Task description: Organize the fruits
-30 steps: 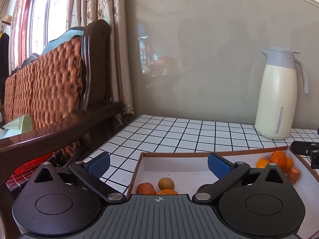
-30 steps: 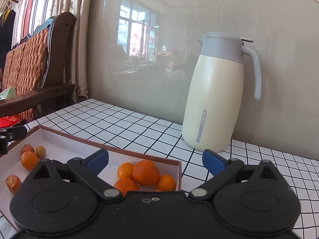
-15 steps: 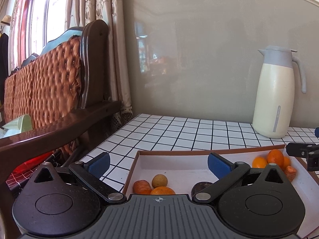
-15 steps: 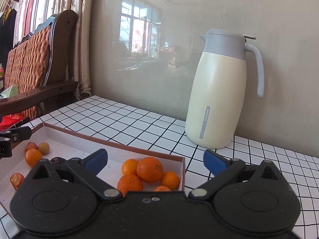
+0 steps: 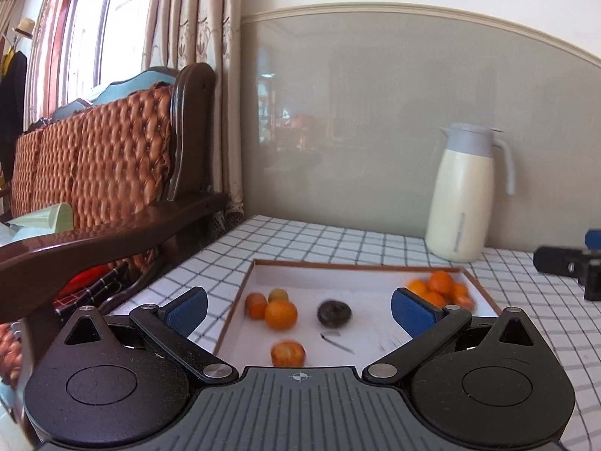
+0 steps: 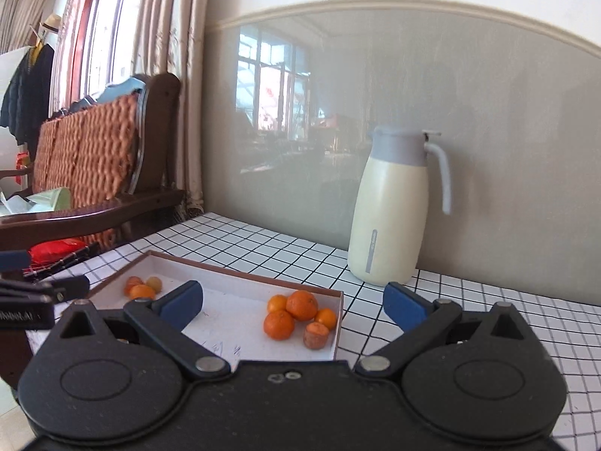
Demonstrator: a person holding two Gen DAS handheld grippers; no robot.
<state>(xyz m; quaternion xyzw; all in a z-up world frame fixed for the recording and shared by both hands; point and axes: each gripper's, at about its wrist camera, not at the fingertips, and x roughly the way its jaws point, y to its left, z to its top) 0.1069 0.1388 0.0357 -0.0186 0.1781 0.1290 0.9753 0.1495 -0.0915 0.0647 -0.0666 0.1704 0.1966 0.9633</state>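
A shallow white box with a brown rim (image 5: 357, 266) lies on the tiled table and also shows in the right wrist view (image 6: 244, 281). At its left end lie oranges (image 5: 281, 314), a small pale fruit (image 5: 278, 294) and a dark fruit (image 5: 334, 312); one more orange piece (image 5: 287, 353) lies nearer. A cluster of oranges (image 6: 296, 312) sits at the right end. My left gripper (image 5: 298, 310) is open and empty, above the box's left part. My right gripper (image 6: 293, 304) is open and empty, above the box's right end.
A cream jug with a grey lid (image 6: 394, 210) stands at the back by the wall, also in the left wrist view (image 5: 464, 191). A wooden sofa with orange cushions (image 5: 112, 173) borders the table's left edge. Black-and-white tiled tabletop (image 6: 469, 312) extends right.
Both grippers have risen and pulled back from the box, so more of the box and fruit shows. Both stay open and empty.
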